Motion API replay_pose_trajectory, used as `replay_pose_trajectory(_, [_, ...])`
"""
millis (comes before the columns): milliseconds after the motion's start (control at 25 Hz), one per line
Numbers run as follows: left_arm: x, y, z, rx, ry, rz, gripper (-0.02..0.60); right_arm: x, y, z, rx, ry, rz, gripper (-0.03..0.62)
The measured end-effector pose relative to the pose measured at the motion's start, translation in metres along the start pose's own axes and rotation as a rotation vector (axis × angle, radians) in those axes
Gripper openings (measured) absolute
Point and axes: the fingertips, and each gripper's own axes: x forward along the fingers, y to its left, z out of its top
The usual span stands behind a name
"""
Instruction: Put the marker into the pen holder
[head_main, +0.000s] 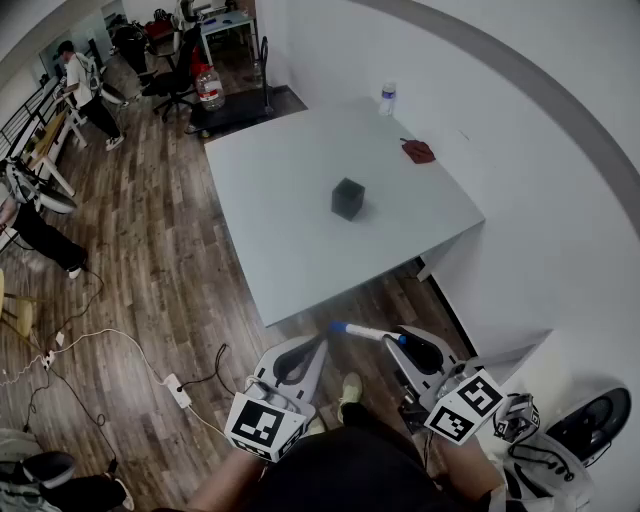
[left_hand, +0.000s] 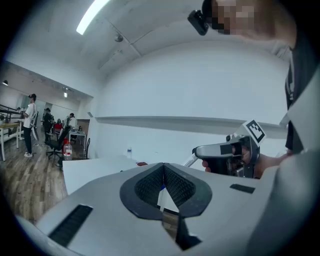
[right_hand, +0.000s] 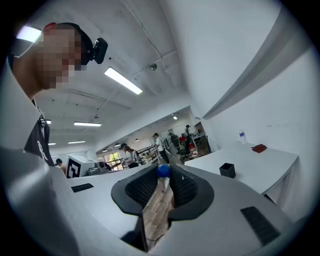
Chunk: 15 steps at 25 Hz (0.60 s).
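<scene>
My right gripper (head_main: 405, 340) (right_hand: 164, 174) is shut on a white marker (head_main: 365, 332) with a blue cap (right_hand: 163, 171). In the head view the marker lies level, its blue end pointing left toward my left gripper (head_main: 320, 343) (left_hand: 163, 169). The left jaws stand shut with nothing held between them. Both grippers hang low in front of me, off the near edge of the white table (head_main: 290, 230). The black square pen holder (head_main: 347, 198) (right_hand: 227, 170) stands upright near the table's middle, well away from both grippers.
A water bottle (head_main: 388, 97) and a red cloth (head_main: 418, 151) sit at the table's far right side. A white wall runs along the right. Cables and a power strip (head_main: 177, 390) lie on the wooden floor to my left. People and chairs stand far off.
</scene>
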Motion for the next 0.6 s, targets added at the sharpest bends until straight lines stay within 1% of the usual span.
replay_pose_trajectory(160, [0.027, 0.005, 0.007, 0.001, 0.000, 0.016, 0.008, 0.010, -0.027, 0.013, -0.002, 0.004, 0.015, 0.080])
replay_pose_trajectory(440, [0.077, 0.012, 0.016, -0.002, 0.002, 0.067, 0.008, 0.026, -0.077, 0.032, 0.002, 0.017, 0.064, 0.080])
replay_pose_trajectory(600, [0.102, 0.012, 0.020, 0.000, 0.008, 0.091, 0.008, 0.028, -0.104, 0.041, 0.013, 0.017, 0.077, 0.080])
